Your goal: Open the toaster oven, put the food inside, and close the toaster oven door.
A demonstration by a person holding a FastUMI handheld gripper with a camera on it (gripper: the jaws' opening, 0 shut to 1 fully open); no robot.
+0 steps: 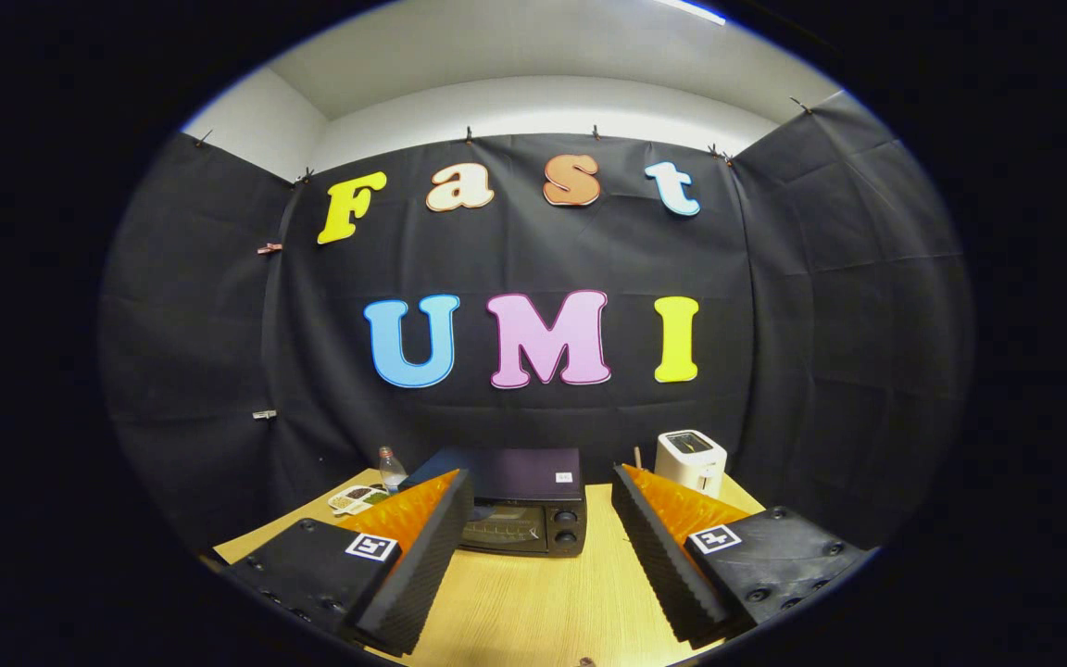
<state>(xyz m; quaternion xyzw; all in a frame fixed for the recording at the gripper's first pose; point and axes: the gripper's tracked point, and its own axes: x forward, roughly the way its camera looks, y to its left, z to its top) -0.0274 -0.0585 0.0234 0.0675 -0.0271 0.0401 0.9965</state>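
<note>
The claw [543, 547] is held apart and empty above the light wooden tabletop [533, 602]. The black boxy toaster oven [522, 505], door closed, is seen beyond the fingertips. The door handle is best approached squarely, judged from here.

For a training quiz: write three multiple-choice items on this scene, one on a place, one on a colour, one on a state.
1. Where does the toaster oven stand?
A. Beyond the tongs, on the wooden table
B. Between the fingertips
C. On the floor

2. What colour is the small pop-up toaster?
A. Red
B. White
C. Blue

3. How is the toaster oven door?
A. Hanging open
B. Removed
C. Closed

Answers:
1 A, it sits further back on the table, seen through the gap between the fingers.
2 B, its casing is white against the black cloth.
3 C, the front stands upright and flush, and the open tongs hold nothing.
</note>
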